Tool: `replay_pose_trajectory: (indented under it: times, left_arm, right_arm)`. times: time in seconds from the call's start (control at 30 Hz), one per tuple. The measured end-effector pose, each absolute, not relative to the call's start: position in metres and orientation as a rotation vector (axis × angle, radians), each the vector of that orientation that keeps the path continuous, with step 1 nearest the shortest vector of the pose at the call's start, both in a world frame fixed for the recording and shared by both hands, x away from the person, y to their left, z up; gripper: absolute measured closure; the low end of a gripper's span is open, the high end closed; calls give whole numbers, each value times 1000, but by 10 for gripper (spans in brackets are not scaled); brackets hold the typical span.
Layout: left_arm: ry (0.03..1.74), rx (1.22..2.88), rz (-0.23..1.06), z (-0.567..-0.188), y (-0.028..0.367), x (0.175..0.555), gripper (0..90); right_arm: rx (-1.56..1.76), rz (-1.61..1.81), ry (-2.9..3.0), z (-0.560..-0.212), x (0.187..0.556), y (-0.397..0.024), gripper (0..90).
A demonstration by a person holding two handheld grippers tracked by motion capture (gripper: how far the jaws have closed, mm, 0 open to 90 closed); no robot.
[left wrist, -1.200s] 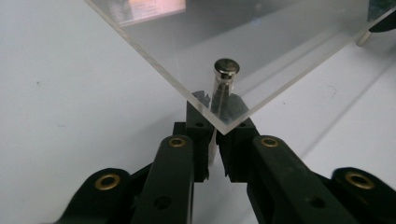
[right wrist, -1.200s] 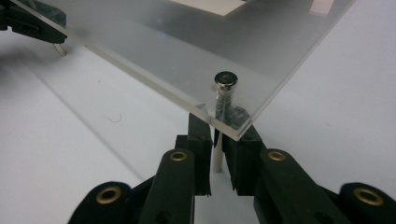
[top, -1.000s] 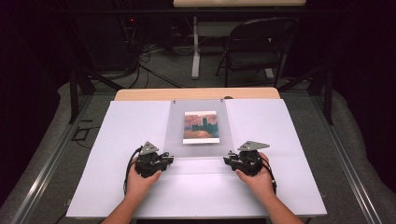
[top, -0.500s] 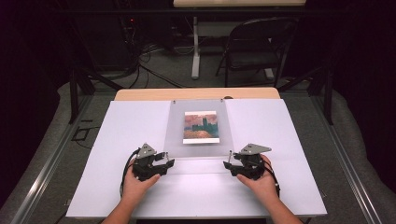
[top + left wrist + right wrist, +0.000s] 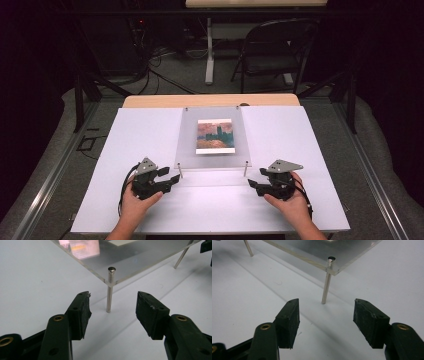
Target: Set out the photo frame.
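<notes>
Acrylic frame (image 5: 212,137) on posts; both hand-held grippers apart, jaws wide.

Picture (image 5: 215,136) under clear panel (image 5: 212,157) too small; forearms cut off at bottom edge.

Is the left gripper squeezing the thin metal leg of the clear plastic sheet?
No, the left gripper has its jaws spread wide, and the thin metal leg of the clear plastic sheet stands untouched beyond them.
</notes>
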State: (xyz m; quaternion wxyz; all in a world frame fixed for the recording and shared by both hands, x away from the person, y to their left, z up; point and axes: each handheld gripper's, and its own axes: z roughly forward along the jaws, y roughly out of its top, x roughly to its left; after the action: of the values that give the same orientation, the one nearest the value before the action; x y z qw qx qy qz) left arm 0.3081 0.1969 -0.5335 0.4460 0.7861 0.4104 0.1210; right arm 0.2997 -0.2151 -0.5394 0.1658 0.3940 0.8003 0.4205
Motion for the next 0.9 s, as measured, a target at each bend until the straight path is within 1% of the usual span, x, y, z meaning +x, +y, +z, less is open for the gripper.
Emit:
replay_pose_trajectory:
  times: [0.13,0.3,0.37,0.43,0.5,0.6,0.7,0.77,0.9]
  left_arm:
    - [986,1951,273,-525,203,306,432]
    - [983,1918,307,-514,211,312,417]
    - [985,1912,314,-509,214,319,400]
    - [1006,1894,310,-504,215,330,374]
    - [1036,1872,307,-501,217,344,353]
    - [1077,1823,293,-496,218,368,351]
    - [1121,1805,306,-493,215,392,367]
    - [1128,1796,299,-494,212,409,397]
    - [1159,1797,299,-499,203,441,403]
  right_arm:
    - [1115,1182,2294,-532,298,-222,392]
    - [1119,1176,2258,-519,303,-235,420]
    - [1142,1174,2241,-512,308,-242,411]
    - [1183,1184,2227,-505,317,-246,383]
    - [1218,1180,2208,-498,330,-248,381]
    - [1217,1178,2201,-491,356,-246,374]
    - [1218,1193,2200,-487,388,-238,364]
    - [1238,1201,2180,-486,410,-231,364]
    - [1276,1218,2149,-490,451,-218,357]
